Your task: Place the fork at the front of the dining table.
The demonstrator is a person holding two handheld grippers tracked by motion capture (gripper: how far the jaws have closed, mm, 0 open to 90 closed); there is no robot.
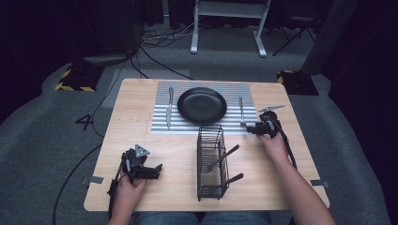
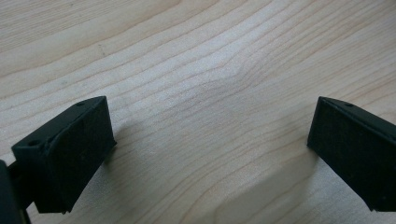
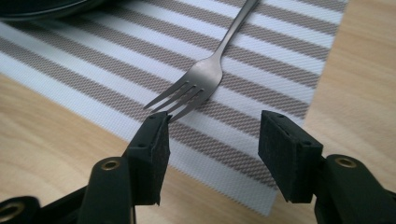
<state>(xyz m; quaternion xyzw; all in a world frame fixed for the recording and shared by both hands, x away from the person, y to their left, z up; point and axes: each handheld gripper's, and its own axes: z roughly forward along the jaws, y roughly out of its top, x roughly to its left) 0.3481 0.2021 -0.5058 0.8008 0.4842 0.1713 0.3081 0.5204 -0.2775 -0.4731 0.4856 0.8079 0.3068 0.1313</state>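
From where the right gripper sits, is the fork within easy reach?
Probably yes. The right gripper is open just short of the fork, whose tines lie on the striped mat with nothing between them.

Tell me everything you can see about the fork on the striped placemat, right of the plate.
The fork is a slim, one-piece utensil that looks like dull grey metal, with four tines and a long narrow handle. It lies flat on the striped placemat, to the right of the black plate, handle pointing toward the far edge of the table and tines toward the person. The right gripper is open just short of the tines, its jaws not closed on them; whether one jaw touches a tine tip cannot be told.
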